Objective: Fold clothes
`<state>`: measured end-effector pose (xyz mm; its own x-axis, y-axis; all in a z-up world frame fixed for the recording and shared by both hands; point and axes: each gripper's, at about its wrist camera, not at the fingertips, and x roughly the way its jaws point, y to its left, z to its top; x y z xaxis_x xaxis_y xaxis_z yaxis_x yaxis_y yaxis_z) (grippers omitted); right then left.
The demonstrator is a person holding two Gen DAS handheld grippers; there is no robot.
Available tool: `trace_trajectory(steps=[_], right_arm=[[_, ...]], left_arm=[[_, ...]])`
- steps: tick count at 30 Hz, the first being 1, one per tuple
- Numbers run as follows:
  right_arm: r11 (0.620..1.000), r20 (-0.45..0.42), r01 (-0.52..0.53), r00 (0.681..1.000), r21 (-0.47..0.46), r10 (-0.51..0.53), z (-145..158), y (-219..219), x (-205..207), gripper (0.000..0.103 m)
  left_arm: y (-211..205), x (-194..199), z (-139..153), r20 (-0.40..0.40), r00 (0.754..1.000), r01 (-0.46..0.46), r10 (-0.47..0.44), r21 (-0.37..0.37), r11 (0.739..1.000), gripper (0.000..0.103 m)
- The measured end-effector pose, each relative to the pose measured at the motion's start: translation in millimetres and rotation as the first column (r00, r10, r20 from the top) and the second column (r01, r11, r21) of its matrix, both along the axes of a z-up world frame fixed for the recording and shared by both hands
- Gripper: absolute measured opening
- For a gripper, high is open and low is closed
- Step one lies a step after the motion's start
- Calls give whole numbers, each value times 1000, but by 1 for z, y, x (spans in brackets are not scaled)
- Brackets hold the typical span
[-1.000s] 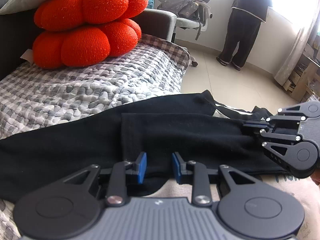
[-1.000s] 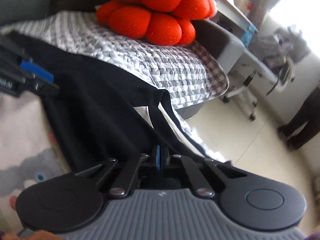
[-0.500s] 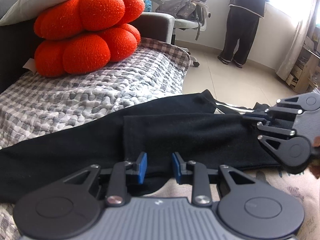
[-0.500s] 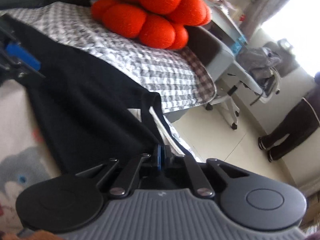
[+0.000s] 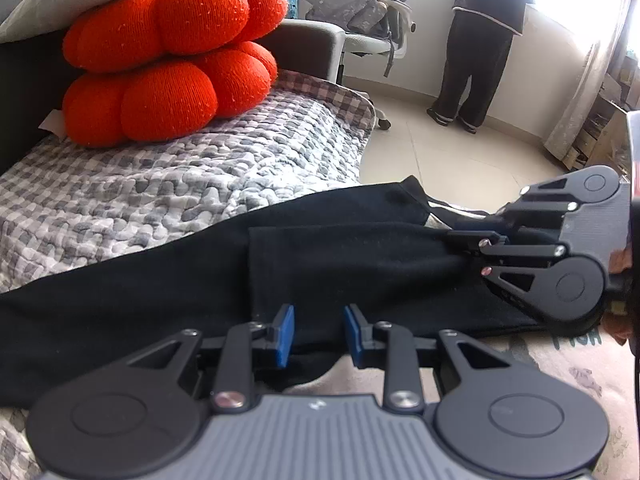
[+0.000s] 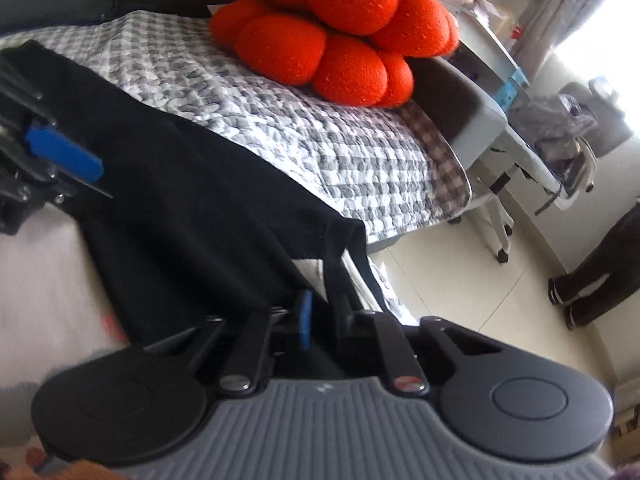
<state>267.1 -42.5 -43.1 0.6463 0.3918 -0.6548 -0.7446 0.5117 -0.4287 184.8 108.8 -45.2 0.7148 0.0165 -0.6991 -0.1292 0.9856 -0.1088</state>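
Left fingers: the left gripper (image 5: 316, 334) has its blue pads (image 5: 285, 335) partly apart, a clear gap between them, low over the near edge of the black cloth; whether they pinch it I cannot tell.
Right fingers: the right gripper (image 6: 320, 320) is closing, its blue pad (image 6: 306, 319) drawn in with a fold of black fabric between the fingers at the garment's far end.
Left hand's pose: tilted downward, level side to side, parked at the near hem.
Right hand's pose: tilted downward and rolled, seen from the left wrist view at the right edge (image 5: 466, 242), gripping where the cloth bunches; a bit of the person's hand (image 5: 622, 260) shows behind it.
Garment: the long black knitted garment (image 5: 360, 264) lies stretched across the bed, partly doubled over itself, on a pale printed blanket (image 5: 572, 364) and beside the grey checked quilt (image 5: 160, 184).
Beyond: two orange pumpkin-shaped cushions (image 5: 172, 60) stacked on the quilt; a person in dark clothes (image 5: 480, 40) stands by the window.
Change: since a second ago the right gripper has shifted a little to the side and upward with the cloth's end, pulling it tauter; the left has kept still.
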Motion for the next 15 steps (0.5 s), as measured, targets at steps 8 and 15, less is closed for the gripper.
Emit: trace_trajectory(steps=[8,15], right_arm=[[993,94,50,994,110,-60,3,-2,-10,1],[967,73,166,981,192,-183,1,-18,-17,13]], left_arm=[[4,-3,1,-1,1000,3,-3,-22,1000,29],[5,-4,3,3,1000,1,-1,-22,1000,29]])
